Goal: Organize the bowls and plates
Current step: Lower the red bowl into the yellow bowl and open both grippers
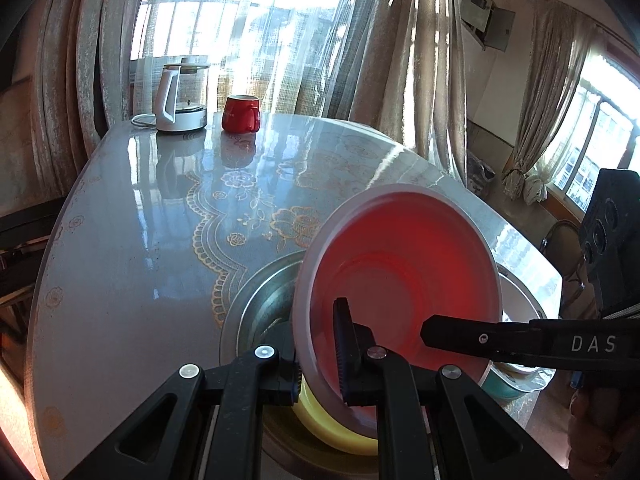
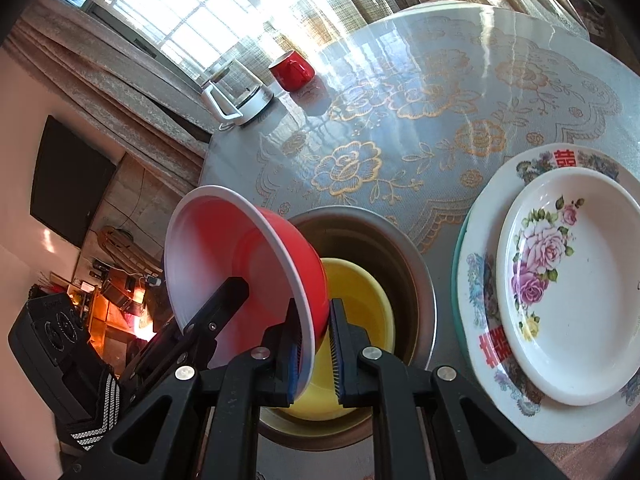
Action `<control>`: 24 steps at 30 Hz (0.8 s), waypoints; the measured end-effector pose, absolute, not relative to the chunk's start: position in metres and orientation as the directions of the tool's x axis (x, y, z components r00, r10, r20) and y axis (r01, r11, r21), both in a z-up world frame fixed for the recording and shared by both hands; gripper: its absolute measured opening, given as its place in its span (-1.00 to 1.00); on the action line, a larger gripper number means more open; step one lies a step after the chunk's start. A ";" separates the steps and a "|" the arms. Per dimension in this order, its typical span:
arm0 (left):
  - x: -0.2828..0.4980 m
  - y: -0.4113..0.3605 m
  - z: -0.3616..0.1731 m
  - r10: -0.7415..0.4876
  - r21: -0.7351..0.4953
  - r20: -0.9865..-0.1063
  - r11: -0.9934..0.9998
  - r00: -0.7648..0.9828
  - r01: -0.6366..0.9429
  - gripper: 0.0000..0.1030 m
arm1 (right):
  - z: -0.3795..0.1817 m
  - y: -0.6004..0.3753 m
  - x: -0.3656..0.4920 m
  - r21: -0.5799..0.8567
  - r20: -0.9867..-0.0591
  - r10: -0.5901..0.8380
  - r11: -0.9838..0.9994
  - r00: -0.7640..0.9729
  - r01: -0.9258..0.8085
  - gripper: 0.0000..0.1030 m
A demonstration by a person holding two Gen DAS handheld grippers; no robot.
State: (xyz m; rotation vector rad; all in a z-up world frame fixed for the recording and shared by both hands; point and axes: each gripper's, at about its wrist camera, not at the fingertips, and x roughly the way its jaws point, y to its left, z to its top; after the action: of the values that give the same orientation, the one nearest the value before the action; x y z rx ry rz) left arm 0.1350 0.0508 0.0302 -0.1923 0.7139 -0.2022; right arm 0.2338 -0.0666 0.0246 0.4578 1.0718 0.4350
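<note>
Your left gripper (image 1: 320, 364) has its jaws clamped on the red bowl (image 1: 400, 272) rim, tilted over the steel bowl (image 1: 256, 304) and yellow bowl (image 1: 320, 428) near the bench (image 1: 140, 240) front edge.

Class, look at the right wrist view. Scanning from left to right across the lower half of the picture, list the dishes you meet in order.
Red bowl held tilted by both grippers → yellow bowl nested in the metal basin → large patterned plate → smaller rose plate stacked on it.
</note>
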 end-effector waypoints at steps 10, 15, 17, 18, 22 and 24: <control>0.131 0.044 0.017 -0.171 -0.161 -0.693 0.984 0.700 0.080 -0.74 | 0.016 -0.071 0.232 0.540 -0.755 0.532 0.836 0.383 -0.095 -0.60; 0.131 0.037 0.018 -0.127 -0.098 -0.706 0.992 0.697 0.081 -0.74 | 0.010 -0.073 0.229 0.539 -0.768 0.530 0.838 0.360 -0.087 -0.53; 0.131 0.034 0.018 -0.109 -0.073 -0.706 0.994 0.700 0.081 -0.74 | 0.010 -0.073 0.228 0.531 -0.770 0.526 0.842 0.361 -0.092 -0.52; 0.131 0.033 0.017 -0.101 -0.063 -0.706 0.995 0.701 0.080 -0.74 | 0.012 -0.073 0.227 0.526 -0.772 0.521 0.845 0.363 -0.095 -0.52; 0.131 0.030 0.017 -0.081 -0.042 -0.708 0.996 0.701 0.072 -0.74 | 0.015 -0.073 0.227 0.521 -0.774 0.518 0.848 0.364 -0.099 -0.48; 0.131 0.028 0.017 -0.078 -0.042 -0.709 0.997 0.700 0.069 -0.74 | 0.017 -0.070 0.230 0.507 -0.779 0.510 0.855 0.365 -0.114 -0.42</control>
State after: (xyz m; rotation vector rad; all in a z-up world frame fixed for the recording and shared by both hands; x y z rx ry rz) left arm 0.1307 0.0284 0.0169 -0.0129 0.7906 -0.0817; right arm 0.2296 -0.0698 0.0166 0.4013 1.1329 0.4150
